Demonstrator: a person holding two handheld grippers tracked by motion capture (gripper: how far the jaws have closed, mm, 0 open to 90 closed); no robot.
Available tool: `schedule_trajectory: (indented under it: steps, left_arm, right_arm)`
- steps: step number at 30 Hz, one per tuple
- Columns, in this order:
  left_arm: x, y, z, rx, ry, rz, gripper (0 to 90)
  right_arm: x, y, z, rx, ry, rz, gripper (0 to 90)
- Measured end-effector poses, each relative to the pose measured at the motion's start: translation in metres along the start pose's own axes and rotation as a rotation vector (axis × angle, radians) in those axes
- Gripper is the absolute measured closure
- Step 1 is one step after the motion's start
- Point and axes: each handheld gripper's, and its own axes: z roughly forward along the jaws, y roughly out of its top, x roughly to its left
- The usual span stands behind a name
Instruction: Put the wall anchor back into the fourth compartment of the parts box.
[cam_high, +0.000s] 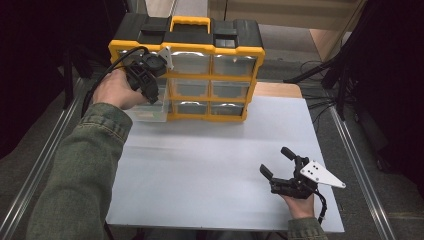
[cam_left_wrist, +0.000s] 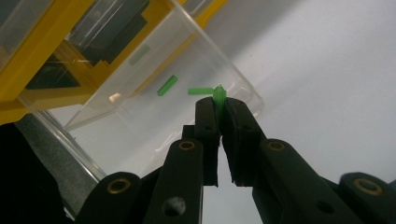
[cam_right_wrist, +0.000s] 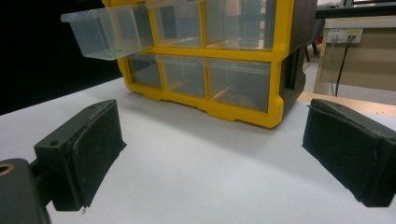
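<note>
Left gripper (cam_left_wrist: 218, 108) clamped on small green plastic piece (cam_left_wrist: 218, 95), just above pulled-out clear plastic drawer (cam_left_wrist: 187, 60) of yellow-and-black organiser (cam_high: 187, 55). Right gripper (cam_high: 280, 162) jaws wide apart, well clear of the organiser.

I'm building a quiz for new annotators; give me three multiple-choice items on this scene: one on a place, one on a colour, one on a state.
1. Where does the pulled-out clear drawer sit in the yellow organizer?
A. at its left side
B. at its right side
C. on its lid

2. What colour is the small piece in the left gripper?
A. red
B. green
C. blue

3. How do the right gripper jaws stand?
A. shut on a drawer
B. shut on nothing
C. wide open

Key: 1 A, the high view shows the drawer jutting from the left column; 2 B, the left gripper view shows a green piece pinched between the pads; 3 C, the pads stand far apart over the bare white table.
</note>
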Motion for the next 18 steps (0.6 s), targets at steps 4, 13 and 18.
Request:
schedule_trajectory:
  steps: [4,13,18]
  left_arm:
    - [0.004,0.001,0.007,0.012,0.005,-0.008,84.0]
    - [0.010,0.000,0.002,-0.007,-0.003,-0.062,83.0]
    - [0.011,0.000,-0.002,-0.007,-0.016,-0.102,55.5]
  right_arm:
    - [-0.001,0.000,-0.001,0.001,-0.005,0.003,5.5]
    - [-0.001,0.000,-0.001,0.001,-0.003,0.000,5.5]
    - [0.000,0.000,-0.001,0.004,0.000,0.003,5.5]
